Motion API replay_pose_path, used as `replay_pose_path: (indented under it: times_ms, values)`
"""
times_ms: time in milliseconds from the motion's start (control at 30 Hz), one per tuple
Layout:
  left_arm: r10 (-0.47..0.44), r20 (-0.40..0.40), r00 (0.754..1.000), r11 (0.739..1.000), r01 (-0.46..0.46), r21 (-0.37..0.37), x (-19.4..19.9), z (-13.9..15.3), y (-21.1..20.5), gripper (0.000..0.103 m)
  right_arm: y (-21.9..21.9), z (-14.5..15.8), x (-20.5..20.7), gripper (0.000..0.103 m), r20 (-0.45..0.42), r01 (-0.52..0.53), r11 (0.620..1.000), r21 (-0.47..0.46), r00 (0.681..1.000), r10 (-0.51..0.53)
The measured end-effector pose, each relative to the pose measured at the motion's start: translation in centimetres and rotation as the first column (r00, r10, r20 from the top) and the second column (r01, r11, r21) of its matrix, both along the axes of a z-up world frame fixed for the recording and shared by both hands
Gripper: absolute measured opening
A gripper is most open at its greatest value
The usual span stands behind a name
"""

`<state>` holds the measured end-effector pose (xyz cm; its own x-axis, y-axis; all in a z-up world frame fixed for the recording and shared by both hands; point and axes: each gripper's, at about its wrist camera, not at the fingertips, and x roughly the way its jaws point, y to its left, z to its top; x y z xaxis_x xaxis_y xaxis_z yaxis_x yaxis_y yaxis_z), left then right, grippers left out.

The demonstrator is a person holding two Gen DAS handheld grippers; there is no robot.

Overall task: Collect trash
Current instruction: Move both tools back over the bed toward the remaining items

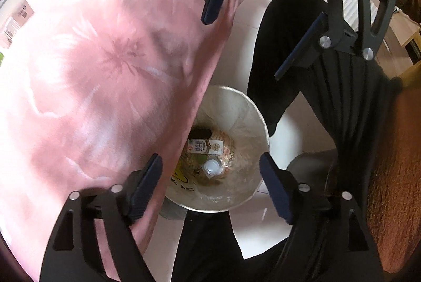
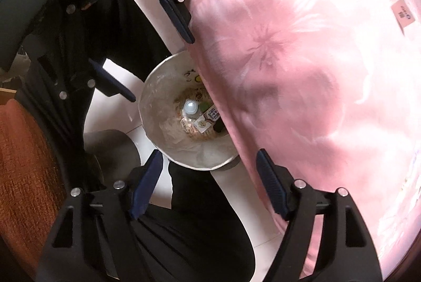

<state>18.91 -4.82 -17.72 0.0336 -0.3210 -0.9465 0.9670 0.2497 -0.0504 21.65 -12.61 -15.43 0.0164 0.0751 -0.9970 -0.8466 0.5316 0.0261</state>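
Floor: pale glossy tiles (image 1: 236, 50), seen from above, below both grippers.
Cloth: pink floral bedspread (image 1: 105, 71) fills the side by the left gripper's left finger; overhangs part of the bin rim.
Bin: white-lined trash bin (image 1: 252, 124) straight under both grippers, on the tiles.
Trash: small carton (image 1: 205, 146), clear plastic bottle (image 1: 211, 167) and a dark item (image 1: 200, 133) lie at the bin bottom.
Left gripper (image 1: 210, 187): jaws apart, nothing between them.
Right gripper (image 2: 208, 182): jaws apart, empty, directly over bin.
Person: dark trousers (image 2: 184, 242) beside bin, rust-coloured sleeve (image 2: 23, 163) at the edge.
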Motion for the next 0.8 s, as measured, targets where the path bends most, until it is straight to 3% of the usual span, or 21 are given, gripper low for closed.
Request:
replay_pose_path:
  times_ms: [200,500,800]
  values:
    - [-0.001,0.042,0.999,1.0,0.002,-0.031,-0.5,2.3,0.4,0.086,-1.6,2.7,-0.3,0.075,0.055,0.021,0.999,0.04,0.998,-0.023]
    - [0.048,0.077,0.996,0.997,-0.043,-0.062,0.9,6.1,2.1,0.088,-5.0,7.0,1.7,0.075,0.116,0.171,0.982,0.083,0.977,-0.179]
    - [0.092,0.153,0.984,0.993,-0.079,-0.088,3.6,10.6,4.3,0.09,-7.1,11.0,2.9,0.075,0.195,0.194,0.973,0.122,0.957,-0.215]
